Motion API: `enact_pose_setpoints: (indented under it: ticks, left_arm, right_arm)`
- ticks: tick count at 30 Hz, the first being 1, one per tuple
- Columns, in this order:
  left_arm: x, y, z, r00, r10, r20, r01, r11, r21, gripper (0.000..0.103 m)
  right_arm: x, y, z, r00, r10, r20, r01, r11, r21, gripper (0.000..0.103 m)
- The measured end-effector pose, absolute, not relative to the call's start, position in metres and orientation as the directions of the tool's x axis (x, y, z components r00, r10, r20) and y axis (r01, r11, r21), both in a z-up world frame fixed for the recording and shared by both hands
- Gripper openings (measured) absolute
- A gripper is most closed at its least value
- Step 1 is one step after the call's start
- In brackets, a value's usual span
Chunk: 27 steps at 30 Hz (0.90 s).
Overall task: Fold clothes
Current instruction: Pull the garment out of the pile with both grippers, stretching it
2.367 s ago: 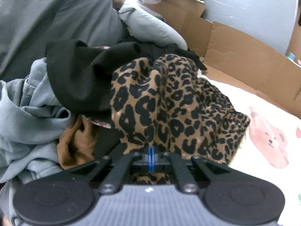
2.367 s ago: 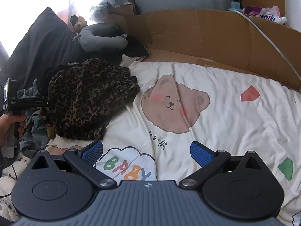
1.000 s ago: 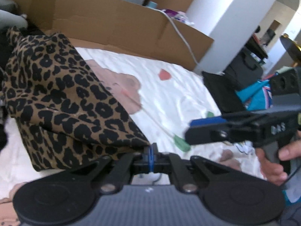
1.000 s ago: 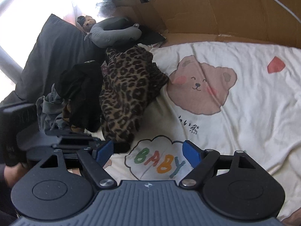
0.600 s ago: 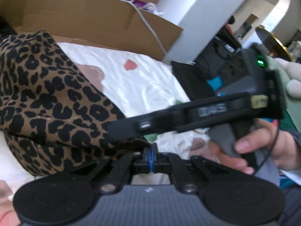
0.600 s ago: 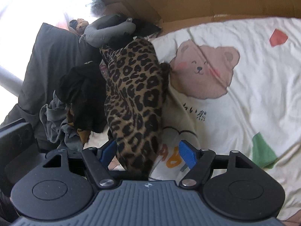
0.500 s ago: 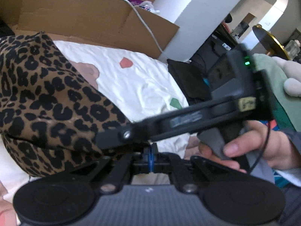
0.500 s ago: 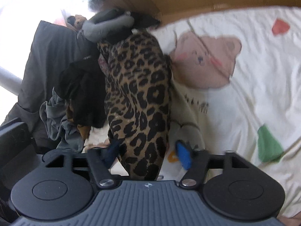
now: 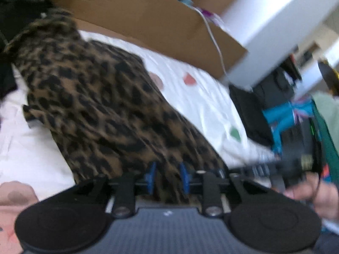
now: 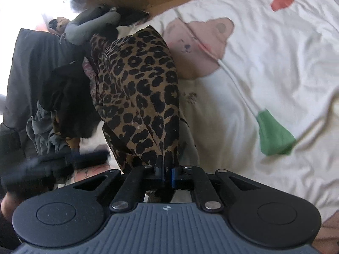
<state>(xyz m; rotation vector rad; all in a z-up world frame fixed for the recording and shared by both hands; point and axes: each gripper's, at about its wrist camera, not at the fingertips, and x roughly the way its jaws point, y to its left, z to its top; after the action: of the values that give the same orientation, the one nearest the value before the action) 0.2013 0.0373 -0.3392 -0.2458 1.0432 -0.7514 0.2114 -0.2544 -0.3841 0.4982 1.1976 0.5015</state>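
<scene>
Leopard garment (image 10: 139, 97): stretching lengthwise away from both grippers. Right gripper (image 10: 167, 174) is pinching its near edge. Left gripper (image 9: 167, 177) has just been opening, cloth lying between its spread fingers.

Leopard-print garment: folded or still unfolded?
Unfolded: the leopard-print garment trails loosely over the bedsheet, its end pinched in the right tool.
</scene>
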Motion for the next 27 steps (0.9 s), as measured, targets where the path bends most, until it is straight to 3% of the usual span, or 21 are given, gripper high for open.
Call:
enact_pose_setpoints:
  ticks: [5,8,14,16,18,22,25,27]
  left_arm:
    - [0.225,0.033,-0.357,0.329,-0.623,-0.71,0.381,0.775,-0.503,0.032]
    - [0.231,0.027,-0.362,0.358,-0.608,-0.709,0.358,0.791,-0.497,0.041]
    - [0.231,0.026,-0.366,0.356,-0.593,-0.722,0.317,0.803,-0.504,0.043]
    - [0.228,0.03,-0.369,0.351,-0.583,-0.732,0.3,0.811,-0.502,0.049]
    - [0.227,0.032,-0.373,0.358,-0.571,-0.739,0.276,0.821,-0.5,0.062]
    - [0.234,0.03,-0.381,0.384,-0.562,-0.733,0.24,0.827,-0.508,0.068]
    - [0.239,0.03,-0.383,0.396,-0.568,-0.722,0.219,0.822,-0.526,0.06]
    - [0.237,0.03,-0.381,0.391,-0.594,-0.704,0.228,0.803,-0.551,0.038]
  right_arm:
    - [0.206,-0.262,-0.389,0.282,0.59,-0.756,-0.096,0.802,0.59,0.003]
    - [0.204,-0.265,-0.39,0.284,0.583,-0.761,-0.089,0.806,0.585,0.003]
    - [0.204,-0.272,-0.391,0.291,0.568,-0.77,-0.068,0.815,0.575,0.003]
    - [0.203,-0.273,-0.393,0.286,0.567,-0.772,-0.057,0.815,0.577,0.003]
    - [0.202,-0.274,-0.395,0.279,0.568,-0.774,-0.042,0.813,0.581,0.003]
    - [0.202,-0.274,-0.396,0.271,0.559,-0.784,-0.029,0.819,0.574,0.004]
    - [0.202,-0.274,-0.396,0.269,0.547,-0.793,-0.026,0.827,0.561,0.008]
    - [0.202,-0.275,-0.396,0.267,0.539,-0.799,-0.025,0.833,0.553,0.015]
